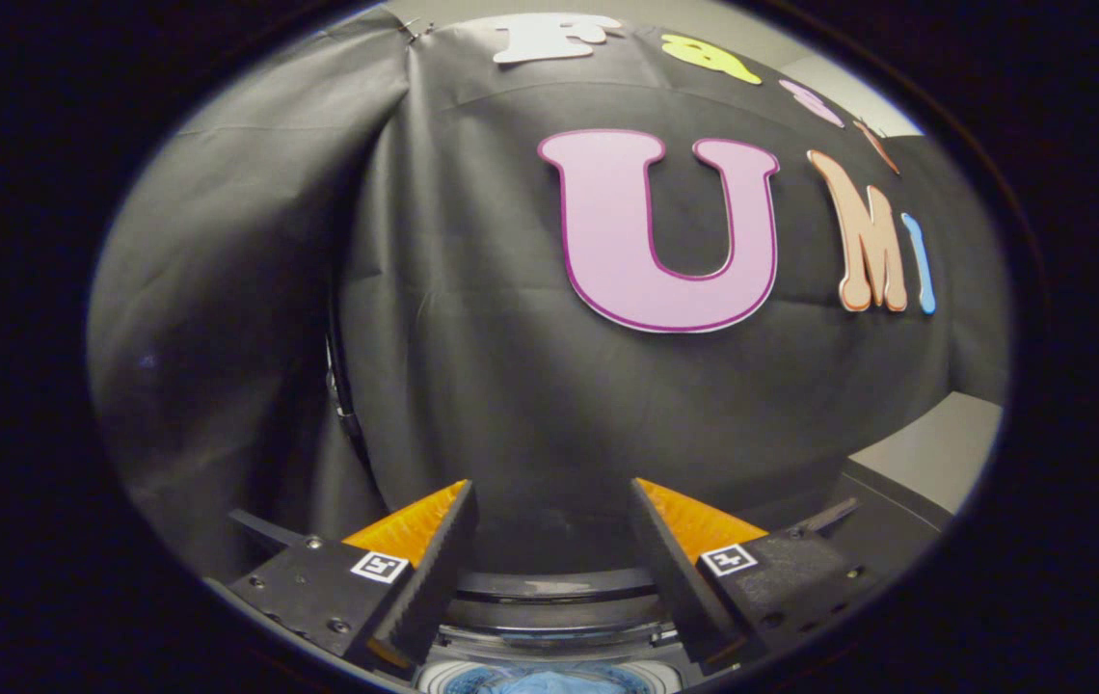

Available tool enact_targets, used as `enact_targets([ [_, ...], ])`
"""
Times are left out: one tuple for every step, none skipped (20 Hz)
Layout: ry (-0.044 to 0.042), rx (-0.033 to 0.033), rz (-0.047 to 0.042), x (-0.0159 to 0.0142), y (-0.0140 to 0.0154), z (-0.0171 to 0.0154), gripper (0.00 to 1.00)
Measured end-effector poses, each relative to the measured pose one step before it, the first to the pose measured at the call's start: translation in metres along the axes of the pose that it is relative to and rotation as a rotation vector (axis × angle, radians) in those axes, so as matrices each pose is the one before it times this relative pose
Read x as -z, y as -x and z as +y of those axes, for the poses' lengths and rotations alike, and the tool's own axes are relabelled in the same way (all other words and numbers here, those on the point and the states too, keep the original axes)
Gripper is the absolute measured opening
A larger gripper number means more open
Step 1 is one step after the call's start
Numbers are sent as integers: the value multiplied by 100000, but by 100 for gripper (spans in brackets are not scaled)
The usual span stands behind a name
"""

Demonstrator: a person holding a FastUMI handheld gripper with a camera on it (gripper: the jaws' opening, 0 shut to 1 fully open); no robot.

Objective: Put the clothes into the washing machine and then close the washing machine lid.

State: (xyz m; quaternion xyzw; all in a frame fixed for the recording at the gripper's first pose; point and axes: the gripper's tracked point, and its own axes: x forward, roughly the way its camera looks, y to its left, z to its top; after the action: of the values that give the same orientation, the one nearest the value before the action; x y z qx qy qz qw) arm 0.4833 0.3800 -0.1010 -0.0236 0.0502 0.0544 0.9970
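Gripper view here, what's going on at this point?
A person's handheld gripper is held open with nothing between its fingers, pointing mostly at the booth's black cloth wall. Just below and between the fingers sits the washing machine, its round opening visible with something blue, likely clothes, inside the drum. The lid looks open, so closing it appears to be what remains.

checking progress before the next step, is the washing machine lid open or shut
Open: below the spread, empty fingers the washing machine drum mouth is uncovered, with blue clothes lying inside it. The lid itself cannot be made out.
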Motion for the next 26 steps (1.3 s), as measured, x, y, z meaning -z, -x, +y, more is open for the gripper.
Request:
enact_targets([
  [70, -29, -1146, 105, 493, -20, 95],
  [13, -122, -1125, 29, 317, 120, 95],
  [-100, 45, -609, 23, 439, 54, 95],
  [288, -17, -486, 214, 506, -24, 95],
  [-154, 49, -418, -67, 419, -116, 95],
  [52, 102, -368, 87, 229, -3, 95],
  [328, 19, -219, 134, 296, 136, 95],
  [-338, 81, 91, 89, 267, -39, 95],
  [74, 24, -137, -101, 199, -152, 95],
  [-81, 157, 634, 133, 116, -62, 95],
  [119, 126, -1142, -155, 157, -123, 95],
  [-44, -6, -577, 184, 387, 140, 95],
  [4, -87, -852, 132, 345, -23, 96],
  [-79, -78, 82, 269, 311, 55, 96],
  [11, -376, -70, 180, 149, 24, 96],
  [-3, -587, -285, 99, 32, 7, 96],
  [77, -999, -802, -30, 192, -57, 96],
  [-296, -886, -330, 125, 125, -144, 96],
  [-198, -592, -389, -41, 122, -71, 96],
  [171, -586, 51, 112, 179, 3, 97],
  [242, -211, -287, 238, 139, 89, 97],
  [-23, -48, -80, 27, 214, 16, 97],
  [-139, -67, -329, 20, 150, 132, 97],
  [-83, -53, 699, 34, -220, -110, 97],
  [-318, 328, 751, 72, 170, -29, 97],
  [14, 486, 153, 16, 30, -55, 97],
])
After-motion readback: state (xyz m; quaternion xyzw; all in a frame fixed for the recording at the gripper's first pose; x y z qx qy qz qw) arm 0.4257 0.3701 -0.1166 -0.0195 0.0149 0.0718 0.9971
